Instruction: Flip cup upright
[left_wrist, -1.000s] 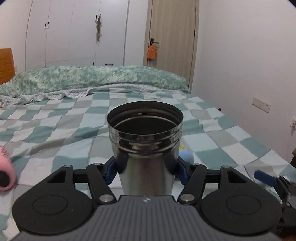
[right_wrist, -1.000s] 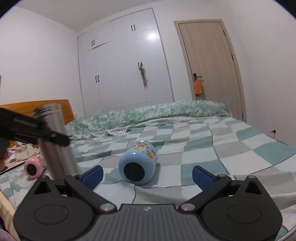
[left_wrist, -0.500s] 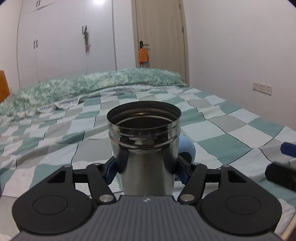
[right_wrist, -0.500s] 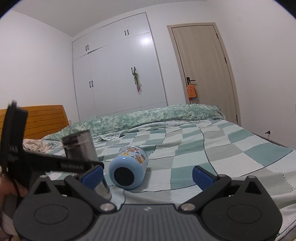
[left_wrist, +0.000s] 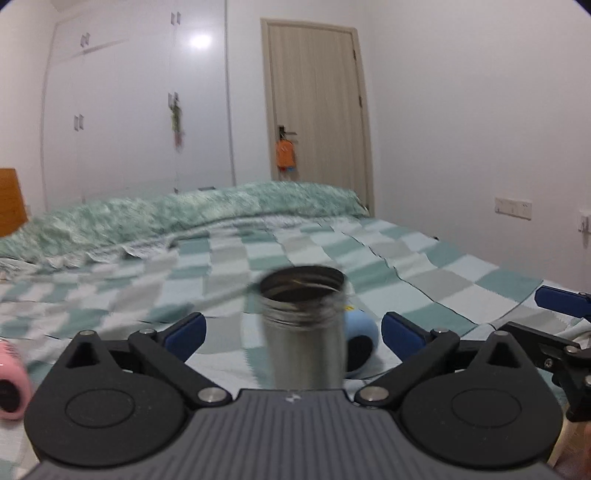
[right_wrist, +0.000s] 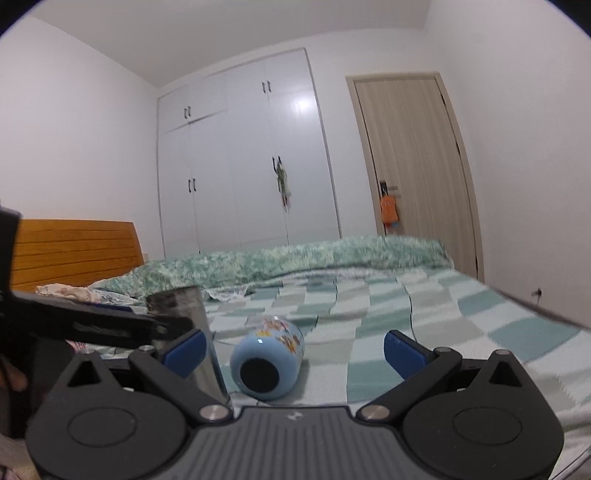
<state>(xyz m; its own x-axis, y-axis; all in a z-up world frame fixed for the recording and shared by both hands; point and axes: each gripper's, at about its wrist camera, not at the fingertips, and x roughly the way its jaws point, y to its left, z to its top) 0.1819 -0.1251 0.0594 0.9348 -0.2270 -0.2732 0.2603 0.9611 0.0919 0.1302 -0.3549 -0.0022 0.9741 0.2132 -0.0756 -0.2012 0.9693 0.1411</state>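
A steel cup (left_wrist: 303, 328) stands upright on the checked bedspread (left_wrist: 424, 258), mouth up, blurred. My left gripper (left_wrist: 291, 332) is open, its blue pads (left_wrist: 184, 332) apart from the cup on both sides. The steel cup also shows at the left of the right wrist view (right_wrist: 192, 332), behind the left gripper's black arm. A light blue cartoon cup (right_wrist: 267, 360) lies on its side on the bedspread (right_wrist: 461, 314), dark mouth facing me. My right gripper (right_wrist: 293, 350) is open and empty, just short of the blue cup. The blue cup peeks out behind the steel cup (left_wrist: 360, 339).
A pink cup (left_wrist: 11, 384) lies on its side at the far left. A rumpled green duvet (left_wrist: 184, 218) lies across the far side of the bed. The wooden headboard (right_wrist: 74, 251) is at the left. The right gripper's arm (left_wrist: 554, 332) is at the right edge.
My left gripper has opened and let go of the steel cup, which now stands on the bed. The gripper has drawn back a little. The right gripper stays open near the blue cup.
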